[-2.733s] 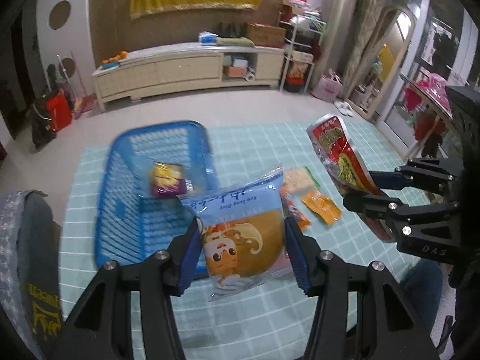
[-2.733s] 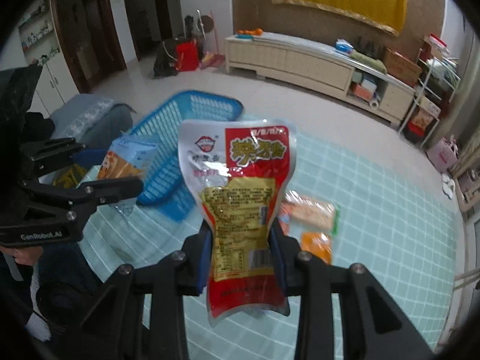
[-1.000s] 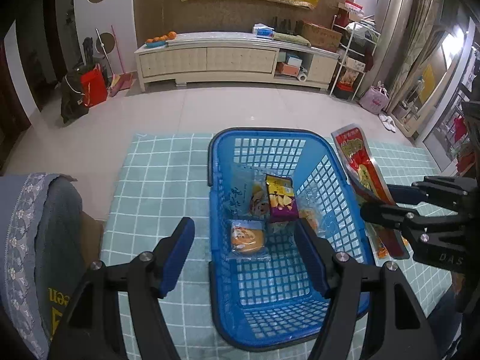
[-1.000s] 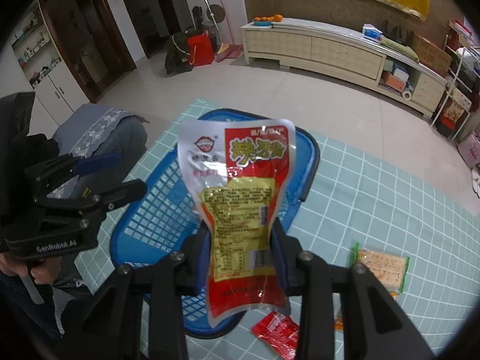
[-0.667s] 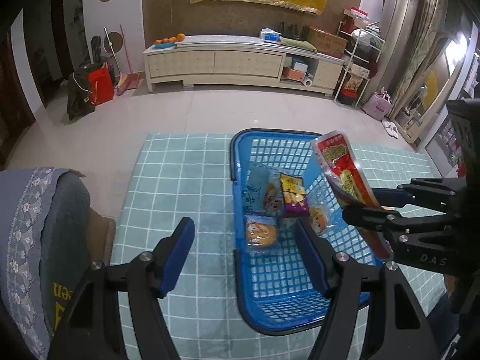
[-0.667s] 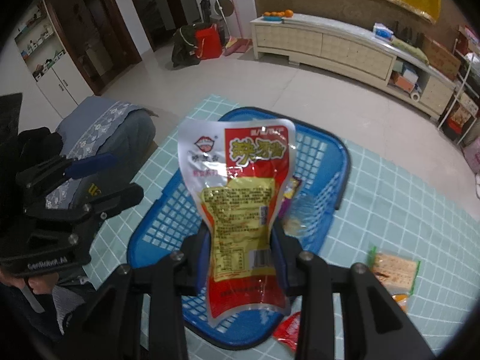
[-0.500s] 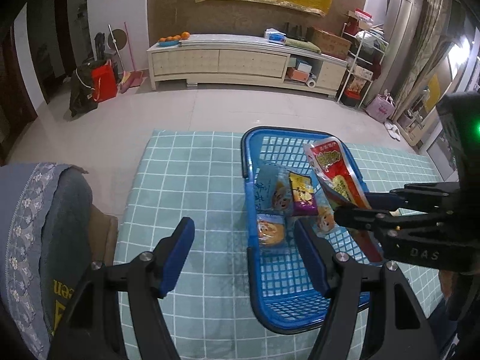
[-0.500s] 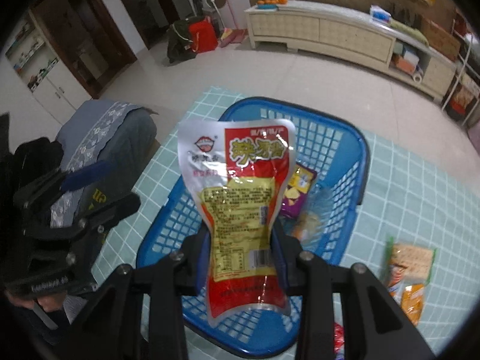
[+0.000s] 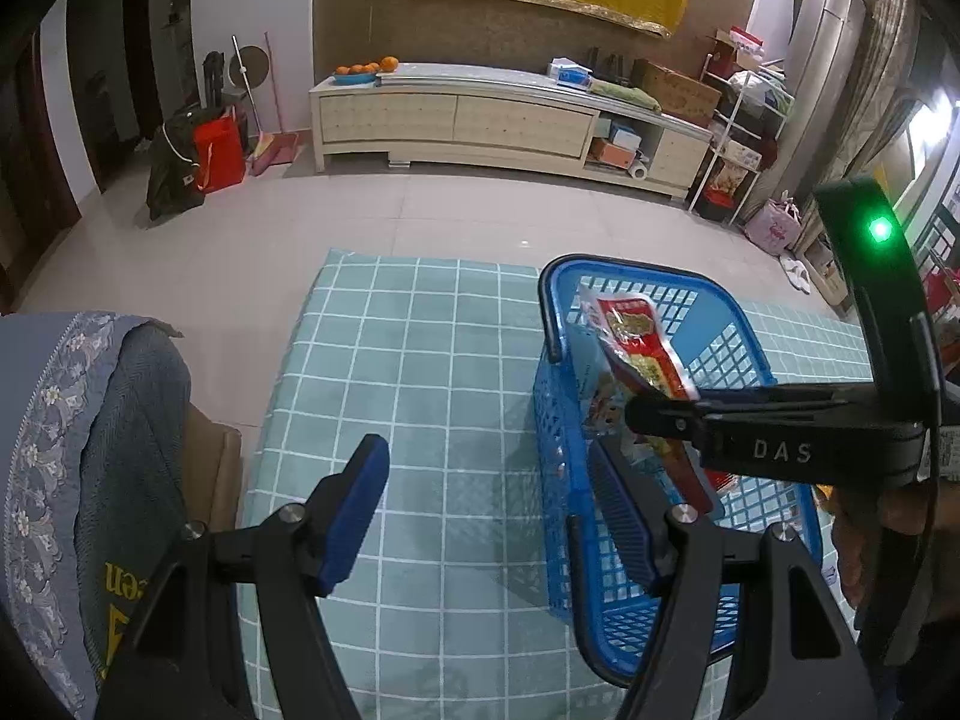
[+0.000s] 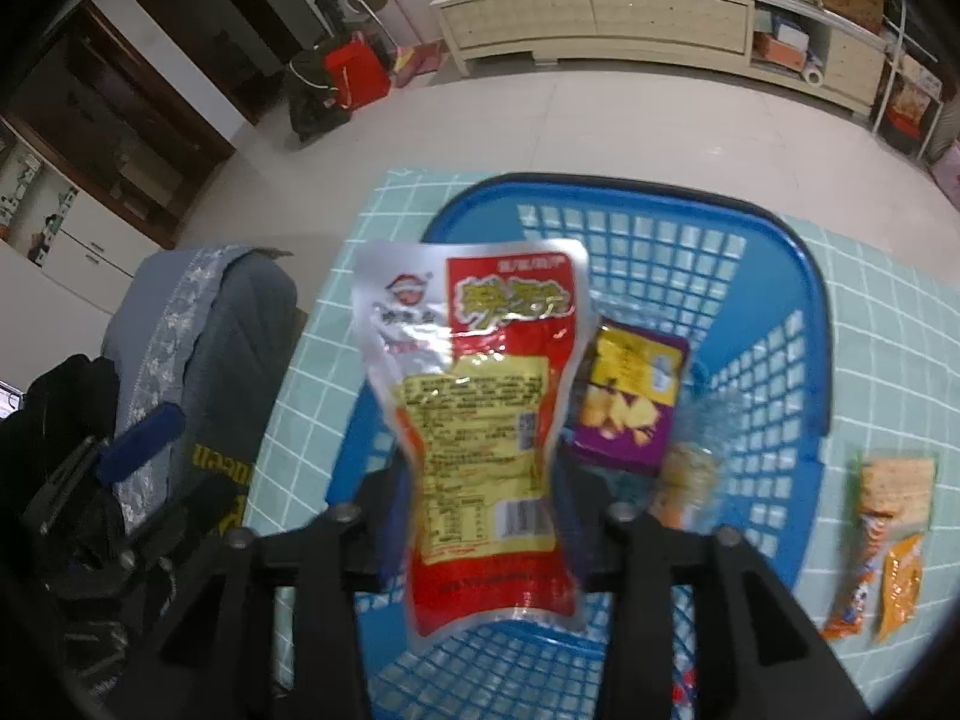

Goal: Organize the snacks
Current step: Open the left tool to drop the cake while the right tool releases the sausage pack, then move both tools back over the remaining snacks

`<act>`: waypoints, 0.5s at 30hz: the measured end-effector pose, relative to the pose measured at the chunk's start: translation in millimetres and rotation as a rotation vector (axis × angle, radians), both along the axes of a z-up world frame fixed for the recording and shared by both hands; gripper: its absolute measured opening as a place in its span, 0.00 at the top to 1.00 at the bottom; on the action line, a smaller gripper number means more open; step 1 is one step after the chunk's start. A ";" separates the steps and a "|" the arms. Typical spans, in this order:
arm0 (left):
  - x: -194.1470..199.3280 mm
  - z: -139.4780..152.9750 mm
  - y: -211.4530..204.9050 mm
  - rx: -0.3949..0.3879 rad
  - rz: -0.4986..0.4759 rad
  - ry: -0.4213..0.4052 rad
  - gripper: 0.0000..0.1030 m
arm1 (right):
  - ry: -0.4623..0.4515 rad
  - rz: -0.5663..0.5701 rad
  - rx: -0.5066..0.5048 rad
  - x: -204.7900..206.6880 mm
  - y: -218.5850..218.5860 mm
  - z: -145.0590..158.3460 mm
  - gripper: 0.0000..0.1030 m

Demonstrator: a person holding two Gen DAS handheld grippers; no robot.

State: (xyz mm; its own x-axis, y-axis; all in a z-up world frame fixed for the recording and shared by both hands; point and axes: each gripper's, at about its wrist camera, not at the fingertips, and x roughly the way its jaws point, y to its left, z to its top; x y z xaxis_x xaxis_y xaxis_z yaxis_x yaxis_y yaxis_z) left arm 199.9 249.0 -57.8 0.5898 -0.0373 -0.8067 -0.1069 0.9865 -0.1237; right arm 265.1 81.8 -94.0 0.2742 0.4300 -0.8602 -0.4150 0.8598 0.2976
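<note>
My right gripper [image 10: 486, 522] jaws are opening, red pouch [image 10: 480, 420] between them over the basket [image 10: 810, 324] near its left rim, so it could tip out onto the table; left gripper [image 9: 486, 510] open, empty.

The teal checked tablecloth [image 9: 420, 396] lies bare at nine o'clock of the blue plastic mesh basket [image 9: 744, 348]. Above the basket, the right gripper [image 10: 486, 516], jaws opening around a red-and-silver foil snack pouch [image 10: 480, 420], blocks entry. A grey embroidered cushion [image 9: 90, 432] crowds the cloth's eight o'clock edge.
</note>
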 end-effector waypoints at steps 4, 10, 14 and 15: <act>-3.3 -5.1 3.7 -0.019 0.013 0.009 0.35 | -0.041 -0.007 0.011 -2.6 -3.1 2.0 0.16; -9.3 -1.4 -6.2 -0.024 0.006 0.010 0.35 | -0.103 0.026 -0.036 -17.2 -23.1 14.5 0.16; -16.9 9.1 -19.4 -0.032 -0.009 -0.008 0.35 | -0.152 0.051 -0.073 -32.3 -38.7 24.2 0.16; -19.5 11.9 -24.5 -0.032 -0.017 -0.012 0.35 | -0.162 0.057 -0.080 -34.8 -42.4 27.0 0.16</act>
State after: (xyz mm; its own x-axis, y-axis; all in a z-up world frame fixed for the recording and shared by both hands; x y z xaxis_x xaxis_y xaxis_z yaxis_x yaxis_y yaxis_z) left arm 180.4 224.5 -45.9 0.5982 -0.0736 -0.7980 -0.0882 0.9837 -0.1568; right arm 230.3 39.3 -67.0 0.3891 0.3805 -0.8389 -0.5007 0.8518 0.1541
